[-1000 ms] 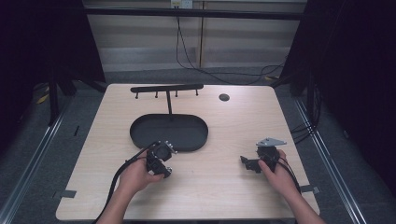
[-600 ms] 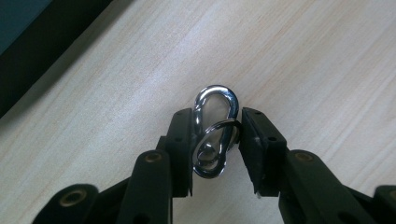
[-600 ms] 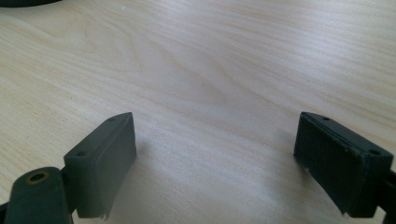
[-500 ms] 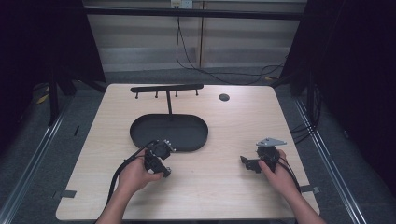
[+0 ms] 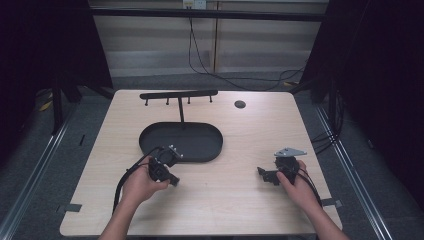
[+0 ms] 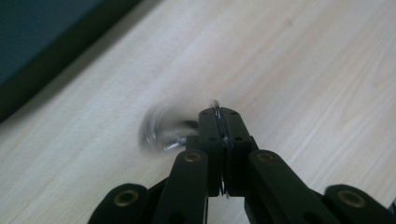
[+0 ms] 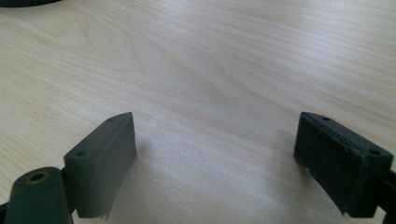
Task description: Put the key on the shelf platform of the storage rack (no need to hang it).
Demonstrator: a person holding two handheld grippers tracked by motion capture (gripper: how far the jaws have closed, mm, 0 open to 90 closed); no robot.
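Observation:
My left gripper is held low over the wooden table, just in front of the black oval tray. In the left gripper view its jaws are shut on a thin silvery metal piece. A blurred, shiny ring-like part of that piece hangs out to the left, close to the tabletop. My right gripper rests near the table's right front and points left. In the right gripper view it stands open, with bare wood between its two pads.
A black rack with a crossbar and several small hooks rises from the tray's far rim. A small black round disc lies at the back right. Cables trail from both grippers, and more run across the floor behind the table.
My left hand has drifted slightly to the left with the metal piece still held. The right gripper has stayed where it was.

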